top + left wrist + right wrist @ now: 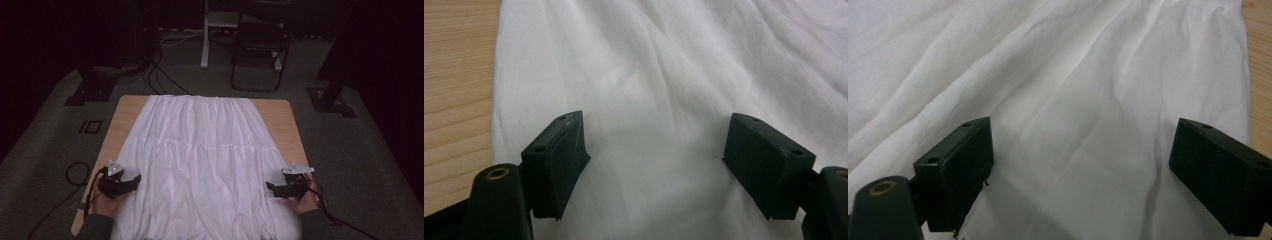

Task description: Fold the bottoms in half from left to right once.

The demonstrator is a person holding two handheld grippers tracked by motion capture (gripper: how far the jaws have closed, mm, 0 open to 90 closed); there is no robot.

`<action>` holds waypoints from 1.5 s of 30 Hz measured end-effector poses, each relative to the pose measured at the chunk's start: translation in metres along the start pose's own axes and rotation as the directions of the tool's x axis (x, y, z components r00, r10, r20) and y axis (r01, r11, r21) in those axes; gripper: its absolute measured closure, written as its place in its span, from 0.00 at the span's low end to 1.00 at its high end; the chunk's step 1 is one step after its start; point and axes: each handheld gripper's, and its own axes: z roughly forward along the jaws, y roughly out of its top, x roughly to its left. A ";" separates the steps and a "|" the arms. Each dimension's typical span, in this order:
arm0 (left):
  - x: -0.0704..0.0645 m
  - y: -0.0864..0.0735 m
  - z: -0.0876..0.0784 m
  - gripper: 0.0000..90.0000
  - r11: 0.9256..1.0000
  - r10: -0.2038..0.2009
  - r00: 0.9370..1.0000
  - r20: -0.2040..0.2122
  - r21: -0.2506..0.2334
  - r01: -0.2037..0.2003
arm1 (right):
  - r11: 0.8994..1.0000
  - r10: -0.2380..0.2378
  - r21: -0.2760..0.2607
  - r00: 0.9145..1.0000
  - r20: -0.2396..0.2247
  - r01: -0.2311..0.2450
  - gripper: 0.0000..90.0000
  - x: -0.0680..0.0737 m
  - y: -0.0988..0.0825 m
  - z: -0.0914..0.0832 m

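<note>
A wide white gathered cloth skirt (pixel 200 165) lies spread flat over a light wooden table (pixel 285 125), its near hem hanging off the person's edge. The left gripper (pixel 136 181) sits at the skirt's left edge and the right gripper (pixel 270 187) at its right edge, each with jaws standing apart over the fabric, clamping nothing.

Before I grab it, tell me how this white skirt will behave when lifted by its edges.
The white skirt will likely go limp and sag in the middle: its thin fabric lies in soft wrinkles. It looks light. With the hem hanging over the table near edge, a pull may drag it along.
</note>
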 end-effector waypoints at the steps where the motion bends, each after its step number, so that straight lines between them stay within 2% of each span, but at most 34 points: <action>1: 0.000 0.000 0.000 0.28 1.000 0.000 1.000 -0.001 0.000 0.000 | 1.000 -0.001 -0.001 1.000 0.000 0.001 0.11 0.000 0.000 0.000; 11: -0.001 0.001 0.001 0.29 1.000 -0.012 1.000 -0.011 0.002 0.012 | 1.000 -0.004 -0.001 1.000 -0.005 0.004 0.11 0.000 0.001 0.001; 14: -0.001 0.003 -0.001 0.35 1.000 -0.024 1.000 -0.014 0.004 0.024 | 1.000 -0.001 -0.002 1.000 -0.001 0.001 0.12 0.000 0.001 0.001; 15: -0.001 0.004 -0.004 0.35 1.000 -0.026 1.000 -0.015 -0.003 0.026 | 1.000 -0.001 -0.002 1.000 -0.001 0.001 0.12 0.000 0.001 0.001; 16: -0.001 0.006 -0.012 0.32 0.999 -0.035 0.999 -0.013 -0.035 0.035 | 1.000 0.000 -0.002 1.000 -0.001 0.000 0.12 0.000 0.001 0.001; 18: 0.000 0.007 -0.016 0.30 0.998 -0.043 0.999 -0.015 -0.046 0.042 | 1.000 0.001 -0.002 1.000 0.001 -0.001 0.12 0.000 0.000 0.000; 20: 0.004 0.004 -0.024 0.27 0.997 -0.056 0.997 -0.060 -0.054 0.053 | 1.000 0.003 -0.002 1.000 0.003 -0.003 0.12 0.001 0.000 0.000; 22: 0.010 -0.001 -0.025 0.22 0.997 -0.075 0.992 -0.098 -0.029 0.073 | 1.000 0.005 -0.001 1.000 0.004 -0.005 0.12 0.001 0.000 0.000; 23: 0.010 -0.001 -0.025 0.20 0.997 -0.075 0.992 -0.098 -0.029 0.073 | 1.000 0.005 -0.001 1.000 0.004 -0.005 0.12 0.001 0.000 0.000; 24: 0.017 -0.008 -0.026 0.19 0.994 -0.112 0.988 -0.106 -0.004 0.112 | 1.000 0.005 -0.001 1.000 0.004 -0.005 0.12 0.001 0.000 0.000; 25: 0.020 -0.013 -0.027 0.17 0.992 -0.125 0.986 -0.108 0.006 0.126 | 1.000 0.005 -0.001 1.000 0.004 -0.005 0.12 0.001 0.000 0.000; 28: 0.024 -0.019 -0.029 0.15 0.990 -0.137 0.985 -0.109 0.025 0.141 | 1.000 0.005 -0.001 1.000 0.004 -0.005 0.12 0.001 0.000 0.000; 29: 0.028 -0.023 -0.030 0.14 0.984 -0.170 0.983 -0.075 0.042 0.173 | 1.000 0.005 -0.001 1.000 0.004 -0.005 0.12 0.001 0.000 0.000; 30: 0.029 -0.024 -0.030 0.11 0.982 -0.184 0.981 -0.055 0.037 0.186 | 1.000 0.005 -0.001 1.000 0.004 -0.005 0.12 0.001 0.000 0.000; 32: 0.028 -0.024 -0.031 0.11 0.982 -0.183 0.982 -0.053 0.038 0.185 | 1.000 0.004 -0.001 1.000 0.004 -0.004 0.12 0.001 0.000 0.000; 33: 0.025 -0.024 -0.031 0.10 0.984 -0.171 0.984 -0.053 0.042 0.174 | 1.000 0.004 -0.001 1.000 0.004 -0.004 0.12 0.001 0.000 0.000; 35: 0.019 -0.024 -0.030 0.10 0.986 -0.159 0.987 -0.021 0.037 0.160 | 1.000 0.004 -0.001 1.000 0.004 -0.004 0.12 0.001 0.000 0.000; 37: 0.014 -0.023 -0.029 0.10 0.988 -0.148 0.989 -0.016 0.042 0.148 | 1.000 0.004 -0.001 1.000 0.004 -0.004 0.12 0.001 0.000 0.000; 39: 0.004 -0.021 -0.026 0.10 0.993 -0.102 0.995 -0.016 0.055 0.103 | 1.000 0.004 -0.001 1.000 0.004 -0.004 0.12 0.001 0.000 0.000; 41: -0.007 -0.019 -0.023 0.10 0.996 -0.036 0.998 -0.045 0.077 0.039 | 1.000 0.004 -0.001 1.000 0.004 -0.004 0.12 0.001 0.000 0.000; 42: -0.007 -0.019 -0.023 0.10 0.996 -0.036 0.998 -0.045 0.077 0.039 | 1.000 0.004 -0.001 1.000 0.004 -0.004 0.12 0.001 0.000 0.000; 43: -0.013 -0.017 -0.022 0.10 0.996 -0.030 0.999 -0.035 0.081 0.033 | 1.000 0.004 -0.001 1.000 0.004 -0.004 0.12 0.001 0.000 0.000; 45: -0.014 -0.015 -0.024 0.19 0.996 -0.027 0.999 -0.031 0.082 0.029 | 1.000 0.003 -0.007 1.000 0.003 -0.003 0.16 0.001 0.000 0.000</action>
